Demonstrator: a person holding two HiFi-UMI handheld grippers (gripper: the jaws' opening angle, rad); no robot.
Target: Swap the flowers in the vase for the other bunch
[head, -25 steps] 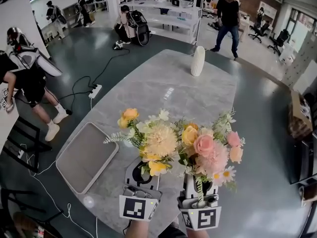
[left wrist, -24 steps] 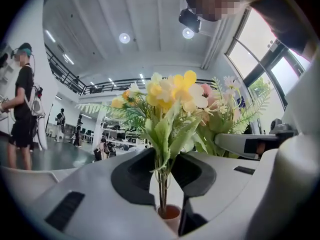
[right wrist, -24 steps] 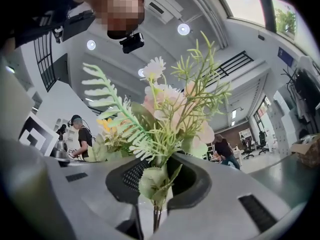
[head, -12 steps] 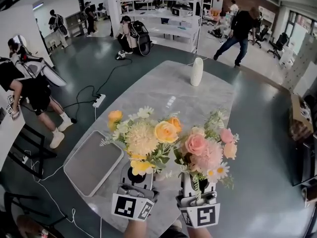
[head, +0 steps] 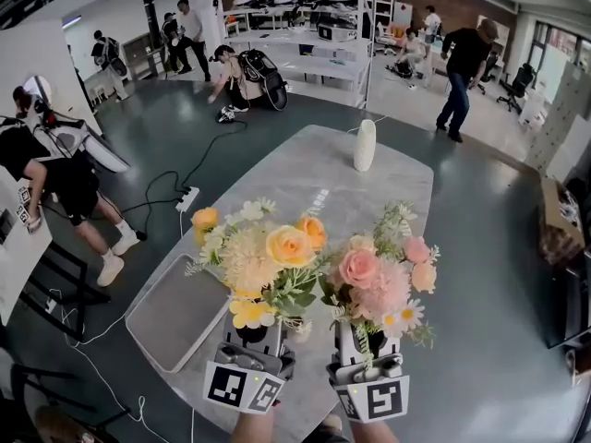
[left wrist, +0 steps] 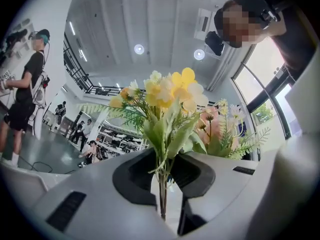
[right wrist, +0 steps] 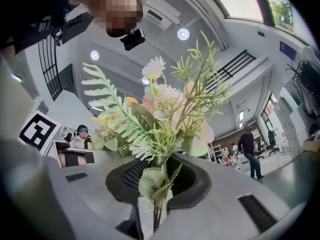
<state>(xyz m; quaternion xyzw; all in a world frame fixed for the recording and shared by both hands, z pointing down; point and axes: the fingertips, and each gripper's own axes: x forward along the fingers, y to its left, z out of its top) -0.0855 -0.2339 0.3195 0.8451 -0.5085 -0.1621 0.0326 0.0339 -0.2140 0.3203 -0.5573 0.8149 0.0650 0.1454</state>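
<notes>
Your left gripper (head: 254, 332), its jaws just closing tighter, clamps the yellow bunch (head: 263, 252) by its stems; your right gripper (head: 363, 340) clamps the pink bunch (head: 379, 270). Both hang above the table (head: 305, 169)'s near edge, with the vase (head: 365, 145) well apart at the far edge and the tray (head: 171, 317) along the left edge

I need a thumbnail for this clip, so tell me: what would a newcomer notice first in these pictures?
Two bunches of flowers held up side by side low in the head view: the yellow bunch in the left hand-held gripper, whose jaws have just been closing on its stems, and the pink bunch in the right hand-held gripper. Beyond them a white vase stands flowerless at the far end of the grey table.
</notes>
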